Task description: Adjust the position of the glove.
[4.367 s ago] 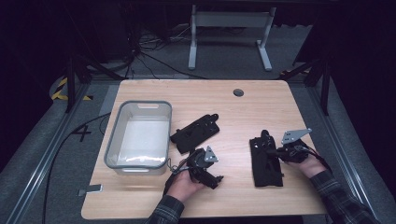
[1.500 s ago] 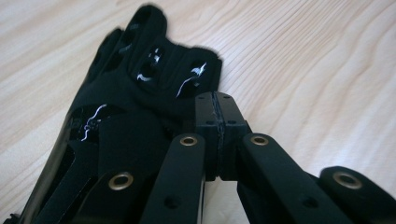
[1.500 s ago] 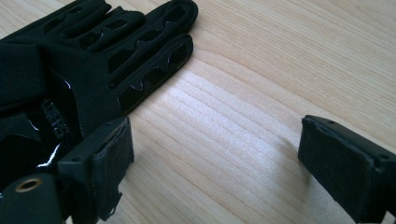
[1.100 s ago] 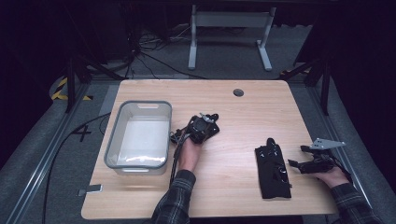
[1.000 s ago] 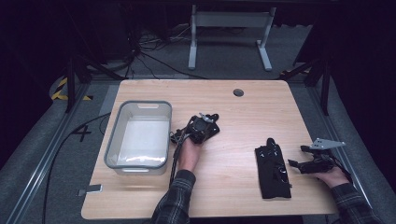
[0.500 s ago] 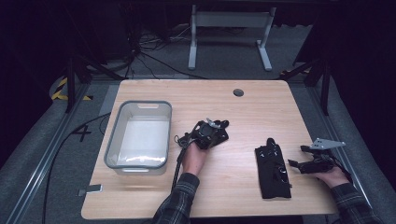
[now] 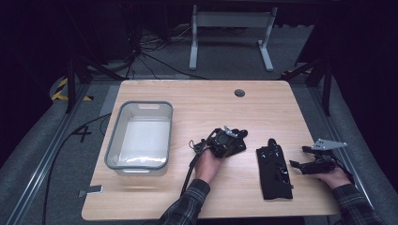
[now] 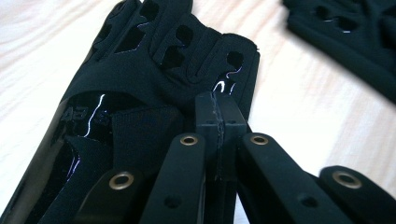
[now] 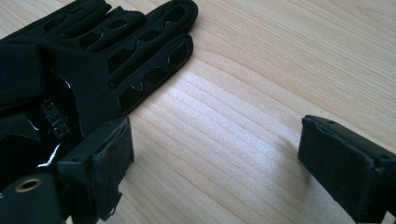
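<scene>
Two black gloves lie on the wooden table (image 7: 197,101). The first glove (image 7: 236,147) (image 8: 154,70) is pinched at its edge by my left gripper (image 7: 226,138) (image 8: 219,112), whose jaws are pressed together on the fabric near the table's middle. The second glove (image 7: 273,168) (image 9: 84,60) lies flat to the right, and its edge also shows at the top right of the left gripper view (image 8: 345,32). My right gripper (image 7: 300,165) (image 9: 215,158) rests just right of that second glove, open, with bare wood between its pads (image 9: 109,154).
A clear plastic bin (image 7: 112,145) stands empty on the left part of the table. A small round cable hole (image 7: 240,93) sits near the far edge. A metal stand (image 7: 230,21) is on the floor beyond the table.
My left gripper has slid rightward and slightly toward the near edge, dragging the first glove with it, closer to the second glove. The right gripper and second glove have stayed still.
</scene>
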The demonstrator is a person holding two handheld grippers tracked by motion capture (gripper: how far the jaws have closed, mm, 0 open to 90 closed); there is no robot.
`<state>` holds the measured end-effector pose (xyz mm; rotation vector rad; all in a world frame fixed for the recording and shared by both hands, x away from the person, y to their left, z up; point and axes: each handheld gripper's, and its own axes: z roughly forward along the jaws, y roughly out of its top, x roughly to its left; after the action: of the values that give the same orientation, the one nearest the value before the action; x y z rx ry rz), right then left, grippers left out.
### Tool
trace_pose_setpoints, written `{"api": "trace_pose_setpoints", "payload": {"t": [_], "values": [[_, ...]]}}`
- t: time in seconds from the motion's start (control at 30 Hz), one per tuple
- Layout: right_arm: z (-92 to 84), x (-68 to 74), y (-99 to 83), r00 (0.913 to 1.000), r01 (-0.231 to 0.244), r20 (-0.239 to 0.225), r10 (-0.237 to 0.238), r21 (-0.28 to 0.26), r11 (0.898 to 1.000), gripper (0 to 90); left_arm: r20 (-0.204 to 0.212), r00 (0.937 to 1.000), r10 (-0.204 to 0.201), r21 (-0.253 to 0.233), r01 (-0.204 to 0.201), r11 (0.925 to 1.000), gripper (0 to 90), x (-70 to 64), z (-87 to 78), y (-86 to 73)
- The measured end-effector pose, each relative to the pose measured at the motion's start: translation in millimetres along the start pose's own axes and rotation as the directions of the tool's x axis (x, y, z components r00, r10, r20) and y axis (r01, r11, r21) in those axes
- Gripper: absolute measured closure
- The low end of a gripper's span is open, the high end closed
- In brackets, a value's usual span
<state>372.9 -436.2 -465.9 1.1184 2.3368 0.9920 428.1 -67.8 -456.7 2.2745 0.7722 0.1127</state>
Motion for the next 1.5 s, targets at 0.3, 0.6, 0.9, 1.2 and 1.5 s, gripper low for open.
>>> {"api": "trace_pose_setpoints", "payload": {"t": [0.3, 0.6, 0.9, 1.2, 1.5], "values": [[0.0, 0.0, 0.0, 1.0, 0.0, 0.0, 0.0, 0.0, 1.0, 10.8, 0.027, 0.9996, -0.003, -0.006, 0.004, 1.0, 89.8, -0.2, -11.2, 3.8], [0.0, 0.0, 0.0, 1.0, 0.0, 0.0, 0.0, 0.0, 1.0, 10.8, -0.051, 0.9968, -0.061, -0.057, 0.058, 0.9967, 89.8, 25.6, -45.6, -1.5], [0.0, 0.0, 0.0, 1.0, 0.0, 0.0, 0.0, 0.0, 1.0, 10.9, -0.089, 0.9866, -0.137, -0.063, 0.131, 0.9893, 89.7, 50.7, -54.7, -14.4], [0.0, 0.0, 0.0, 1.0, 0.0, 0.0, 0.0, 0.0, 1.0, 10.9, -0.108, 0.9864, -0.123, 0.017, 0.126, 0.9919, 89.8, 53.7, -33.6, -17.7], [0.0, 0.0, 0.0, 1.0, 0.0, 0.0, 0.0, 0.0, 1.0, 10.9, -0.102, 0.9913, -0.083, 0.074, 0.091, 0.9931, 89.8, 35.1, -37.5, -20.8]]}}
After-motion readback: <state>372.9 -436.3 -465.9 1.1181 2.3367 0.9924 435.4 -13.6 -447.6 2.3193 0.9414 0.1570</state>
